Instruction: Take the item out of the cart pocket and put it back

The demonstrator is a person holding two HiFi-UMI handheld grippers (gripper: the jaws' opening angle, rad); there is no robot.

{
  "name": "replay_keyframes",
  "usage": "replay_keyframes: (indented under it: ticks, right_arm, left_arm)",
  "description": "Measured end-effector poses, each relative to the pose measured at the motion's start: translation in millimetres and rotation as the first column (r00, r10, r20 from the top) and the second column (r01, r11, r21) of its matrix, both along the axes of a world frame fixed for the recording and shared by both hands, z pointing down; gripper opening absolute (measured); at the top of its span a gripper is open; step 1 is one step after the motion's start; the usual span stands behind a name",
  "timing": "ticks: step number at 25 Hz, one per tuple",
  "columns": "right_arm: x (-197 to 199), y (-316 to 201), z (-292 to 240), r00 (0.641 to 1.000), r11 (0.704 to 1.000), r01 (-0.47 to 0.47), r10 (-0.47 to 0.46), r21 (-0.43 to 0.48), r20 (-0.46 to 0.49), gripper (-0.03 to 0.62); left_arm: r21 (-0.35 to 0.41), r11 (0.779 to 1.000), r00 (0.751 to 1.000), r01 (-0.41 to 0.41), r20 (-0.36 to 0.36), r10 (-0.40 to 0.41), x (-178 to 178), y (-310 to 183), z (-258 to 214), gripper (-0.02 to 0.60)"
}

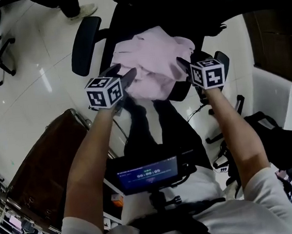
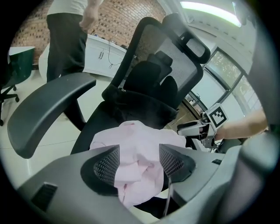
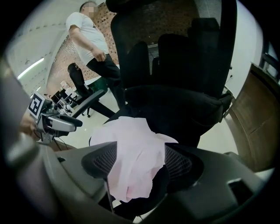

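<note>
Chest screen (image 1: 148, 173) glows at six o'clock. Beyond it, the left gripper (image 2: 139, 159) and right gripper (image 3: 135, 159), jaws spread unclamped, flank the pink cloth (image 1: 153, 66) heaped on the office chair (image 1: 84, 45) at twelve o'clock, probably to gather it. No cart pocket shows.

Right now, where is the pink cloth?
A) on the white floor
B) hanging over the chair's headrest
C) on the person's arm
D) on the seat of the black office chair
D: the pink cloth lies crumpled on the seat of the black office chair, in front of its backrest and between its armrests.
</note>
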State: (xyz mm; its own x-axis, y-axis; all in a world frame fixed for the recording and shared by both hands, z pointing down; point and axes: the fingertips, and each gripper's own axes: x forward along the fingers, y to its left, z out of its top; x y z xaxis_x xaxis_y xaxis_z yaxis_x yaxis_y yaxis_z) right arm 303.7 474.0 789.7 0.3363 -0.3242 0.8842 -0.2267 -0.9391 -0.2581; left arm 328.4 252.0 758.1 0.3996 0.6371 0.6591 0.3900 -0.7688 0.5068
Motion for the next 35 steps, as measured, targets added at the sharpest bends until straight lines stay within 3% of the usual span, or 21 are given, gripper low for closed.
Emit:
replay_keyframes:
  ticks: [2,11,17,23,25,26,29,35]
  right_arm:
    - [2,1,4,1.0,1.0,-0.001,0.001,0.004,0.003,0.38]
    - [8,-1,24,1.0,1.0,0.0,0.0,0.005,0.031,0.38]
    - [3,-2,36,0.997,1.0,0.016,-0.016,0.004,0.078,0.38]
    - [-9,-6,51,0.991,0.999,0.041,-0.04,-0.005,0.124,0.379]
    - [-14,-10,54,0.987,0.999,0.053,-0.054,0.008,0.154,0.359]
    - [-16,-12,55,0.985,0.998,0.06,-0.062,0.014,0.163,0.343]
    - [-14,-12,53,0.985,0.996,0.085,-0.085,0.003,0.153,0.271]
    - [-15,-21,45,0.982,0.992,0.124,-0.124,0.01,0.146,0.1]
  left_arm:
    - [0.009,1.0,1.0,-0.005,0.005,0.005,2,0,6,0.287]
    - [0.069,0.995,0.997,-0.075,0.018,0.074,11,11,35,0.351]
    - [0.145,0.965,0.975,-0.22,0.022,0.219,11,26,59,0.397]
    - [0.16,0.951,0.964,-0.265,0.08,0.255,9,31,86,0.388]
    - [0.149,0.951,0.96,-0.272,0.115,0.257,4,32,92,0.295]
    - [0.141,0.951,0.957,-0.276,0.131,0.258,1,33,93,0.201]
    - [0.112,0.953,0.952,-0.281,0.16,0.262,-3,36,91,0.008]
    - [0.059,0.967,0.959,-0.249,0.157,0.237,-4,34,79,0.003]
